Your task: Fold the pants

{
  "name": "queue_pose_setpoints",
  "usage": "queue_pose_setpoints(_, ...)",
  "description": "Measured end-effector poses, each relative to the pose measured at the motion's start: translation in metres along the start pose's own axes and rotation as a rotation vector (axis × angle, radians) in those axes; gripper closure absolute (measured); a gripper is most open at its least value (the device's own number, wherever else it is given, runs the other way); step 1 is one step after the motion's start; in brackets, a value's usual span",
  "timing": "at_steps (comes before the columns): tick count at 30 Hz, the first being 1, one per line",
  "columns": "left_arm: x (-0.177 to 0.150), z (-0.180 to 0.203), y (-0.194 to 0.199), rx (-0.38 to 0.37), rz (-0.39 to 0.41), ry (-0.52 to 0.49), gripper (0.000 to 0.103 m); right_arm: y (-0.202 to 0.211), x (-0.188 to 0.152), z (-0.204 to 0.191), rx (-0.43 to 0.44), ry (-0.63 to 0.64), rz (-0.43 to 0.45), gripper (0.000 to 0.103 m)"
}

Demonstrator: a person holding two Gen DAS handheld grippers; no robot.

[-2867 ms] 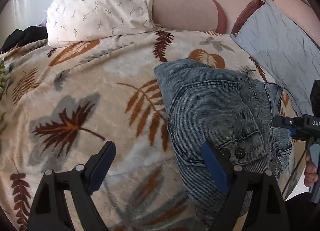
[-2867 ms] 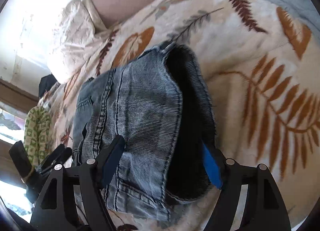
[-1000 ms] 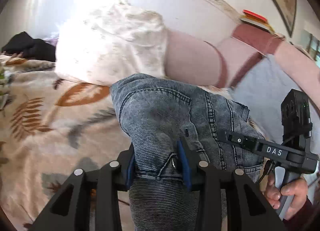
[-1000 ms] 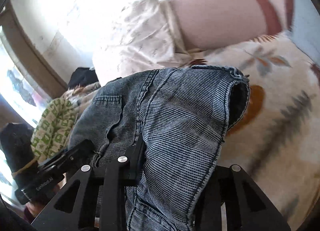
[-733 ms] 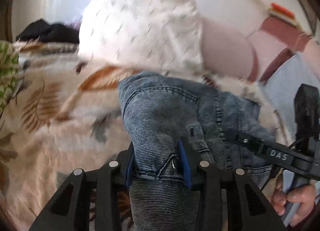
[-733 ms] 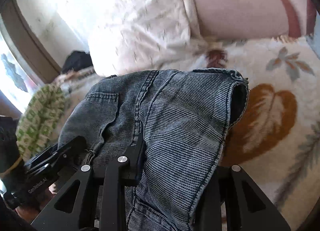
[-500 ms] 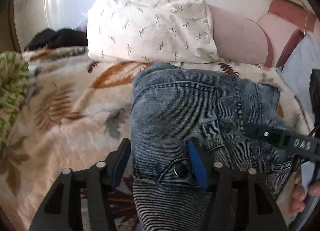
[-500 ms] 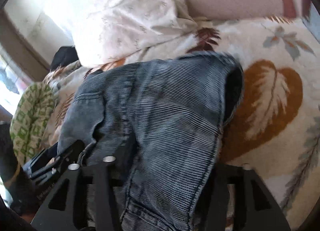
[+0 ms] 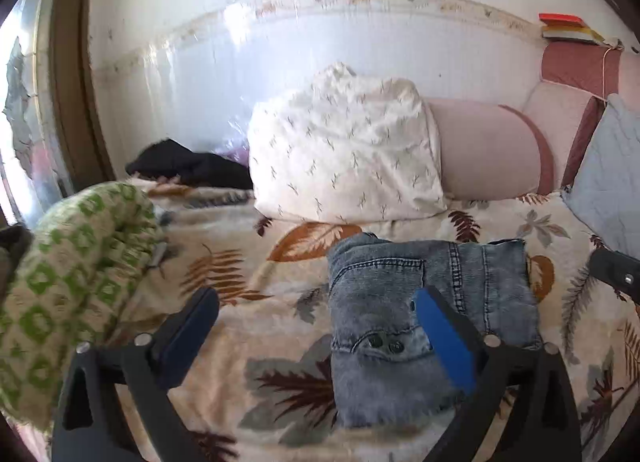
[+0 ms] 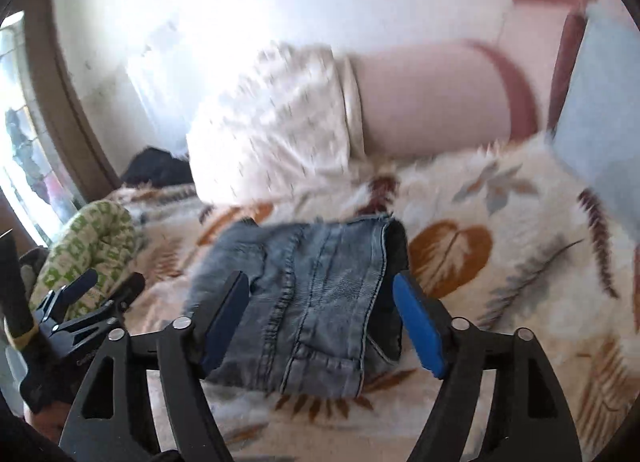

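The folded blue denim pants (image 9: 428, 302) lie as a compact bundle on the leaf-print blanket (image 9: 248, 314); they also show in the right wrist view (image 10: 316, 298). My left gripper (image 9: 320, 326) is open and empty, raised above the pants' left edge. My right gripper (image 10: 320, 314) is open and empty, hovering over the bundle. Part of the right gripper shows at the right edge of the left wrist view (image 9: 616, 270), and the left gripper shows at lower left of the right wrist view (image 10: 80, 310).
A white patterned pillow (image 9: 344, 150) and a pink bolster (image 9: 484, 154) lie behind the pants. A green-patterned cloth (image 9: 72, 270) lies to the left, dark clothing (image 9: 184, 166) at the back, a grey-blue cushion (image 9: 608, 178) at right.
Both grippers held the folded pants lifted, then lowered them onto the blanket, opened and let go. Both have drawn back and up from the bundle.
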State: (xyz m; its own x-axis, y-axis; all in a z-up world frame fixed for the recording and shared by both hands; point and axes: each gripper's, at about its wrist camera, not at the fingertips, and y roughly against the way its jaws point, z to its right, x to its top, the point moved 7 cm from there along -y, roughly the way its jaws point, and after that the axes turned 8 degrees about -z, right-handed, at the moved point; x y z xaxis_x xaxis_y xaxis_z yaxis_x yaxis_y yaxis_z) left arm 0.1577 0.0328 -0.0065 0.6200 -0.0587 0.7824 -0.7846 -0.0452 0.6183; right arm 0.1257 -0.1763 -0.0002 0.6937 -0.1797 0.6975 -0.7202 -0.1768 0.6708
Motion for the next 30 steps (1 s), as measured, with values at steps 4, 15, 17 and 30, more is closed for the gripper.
queue_pose_setpoints(4, -0.006, -0.003, 0.026, 0.008, -0.002, 0.010, 0.000, 0.037, -0.015, -0.018, -0.019, 0.039, 0.091, 0.022)
queue_pose_setpoints(15, -0.032, -0.021, 0.076, 0.042, 0.039, 0.059, 0.000, 0.069, -0.056, -0.052, -0.090, 0.129, 0.195, 0.013)
queue_pose_setpoints(17, -0.034, -0.029, 0.081, 0.045, 0.047, 0.087, 0.000, 0.075, -0.059, -0.051, -0.085, 0.111, 0.218, 0.013)
queue_pose_setpoints(30, -0.043, -0.042, 0.090, 0.072, 0.050, 0.119, 0.000, 0.093, -0.075, -0.060, -0.119, 0.140, 0.306, 0.011)
